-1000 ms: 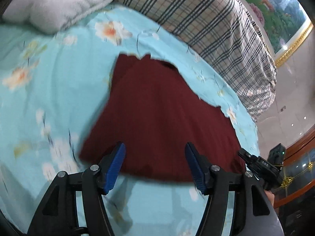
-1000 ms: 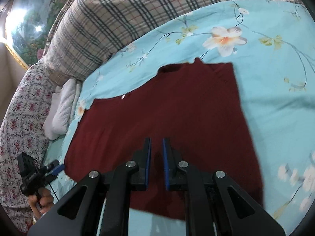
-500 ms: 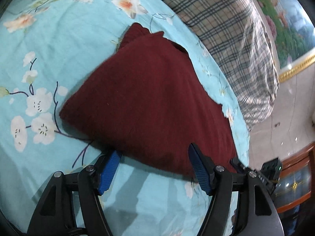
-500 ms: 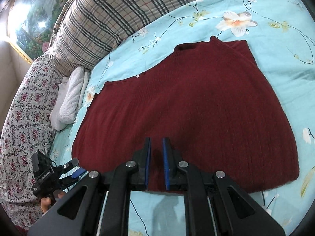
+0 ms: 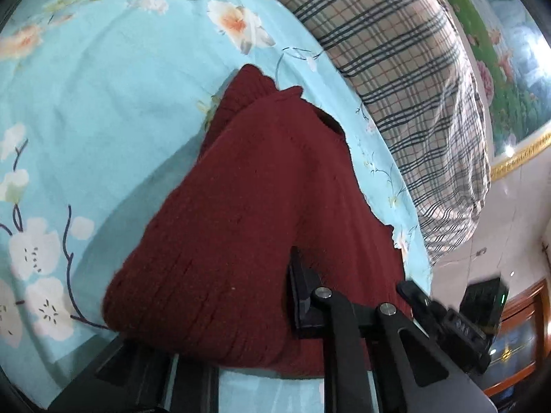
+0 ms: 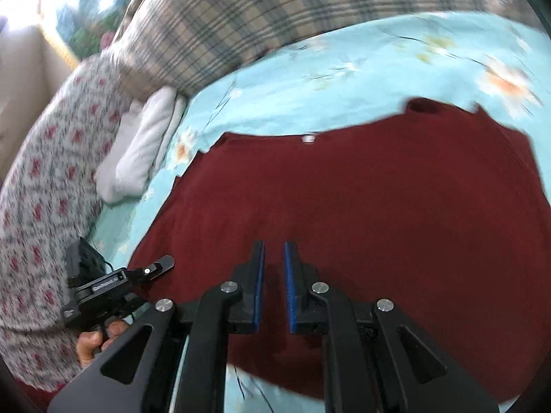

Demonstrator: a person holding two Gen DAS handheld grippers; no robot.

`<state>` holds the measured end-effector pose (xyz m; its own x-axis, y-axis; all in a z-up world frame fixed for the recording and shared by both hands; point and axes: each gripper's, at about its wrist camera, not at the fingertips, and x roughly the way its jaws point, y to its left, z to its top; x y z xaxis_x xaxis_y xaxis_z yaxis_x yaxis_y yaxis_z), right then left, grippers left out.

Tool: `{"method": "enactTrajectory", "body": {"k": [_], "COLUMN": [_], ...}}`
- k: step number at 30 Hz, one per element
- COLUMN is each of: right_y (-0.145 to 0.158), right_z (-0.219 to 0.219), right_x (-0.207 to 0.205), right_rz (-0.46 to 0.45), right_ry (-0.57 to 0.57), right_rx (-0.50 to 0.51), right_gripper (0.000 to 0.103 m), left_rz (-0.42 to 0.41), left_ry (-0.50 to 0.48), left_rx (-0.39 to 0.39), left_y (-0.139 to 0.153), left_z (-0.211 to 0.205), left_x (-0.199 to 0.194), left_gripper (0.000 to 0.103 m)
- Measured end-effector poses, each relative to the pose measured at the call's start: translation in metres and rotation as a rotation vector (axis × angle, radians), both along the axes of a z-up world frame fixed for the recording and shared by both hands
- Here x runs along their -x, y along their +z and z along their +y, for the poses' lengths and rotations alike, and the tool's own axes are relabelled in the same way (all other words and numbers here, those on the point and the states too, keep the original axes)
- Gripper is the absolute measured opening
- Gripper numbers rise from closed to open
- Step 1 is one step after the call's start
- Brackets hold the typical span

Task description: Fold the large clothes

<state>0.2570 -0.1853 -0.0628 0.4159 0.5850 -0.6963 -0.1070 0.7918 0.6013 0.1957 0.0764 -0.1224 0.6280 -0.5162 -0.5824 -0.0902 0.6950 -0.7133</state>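
Observation:
A dark red knitted sweater lies on a light blue flowered bedsheet. In the left wrist view its near hem corner drapes over my left gripper; only the right finger shows, the left one is hidden under the cloth, so the jaws' state is unclear. In the right wrist view the sweater spreads wide and my right gripper hovers over its near edge with the blue pads a narrow gap apart and nothing between them. The left gripper shows at the sweater's left edge.
A plaid pillow lies along the far side of the bed. A folded white towel sits beside a flowered cover. The bed edge and a tiled floor are to the right in the left wrist view.
My left gripper has moved forward into the sweater's near corner, which now covers its left finger. My right gripper has moved closer over the hem; its view is motion-blurred.

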Motion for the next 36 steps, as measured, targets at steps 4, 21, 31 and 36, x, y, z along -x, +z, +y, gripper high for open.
{"method": "enactTrajectory", "body": {"k": [4,21,31,36], "right_y": [-0.029,-0.044,-0.058,-0.057], "right_z": [0.029,-0.123,-0.16,-0.135], "right_x": [-0.016,0.022,0.026,0.002], "right_rz": [0.07,0.134,0.178,0.227], "right_ry": [0.077,-0.294,-0.318,-0.213], "right_rx": [0.062,-0.559,-0.617,-0.47], "right_gripper": [0.009,0.024,0.055,0.055], "left_rz": [-0.032,-0.344,-0.315,-0.354], "left_ry": [-0.012,-0.523,-0.627,-0.618], "left_rx": [-0.021,-0.293,-0.486,-0.536], "left_y": [0.014,0.118,0.061,0.064], "left_z": [-0.003,-0.205,-0.274,-0.277], "left_x": [0.001,0.004,0.017,0.024], "left_gripper": [0.013,0.011,0.01,0.01]}}
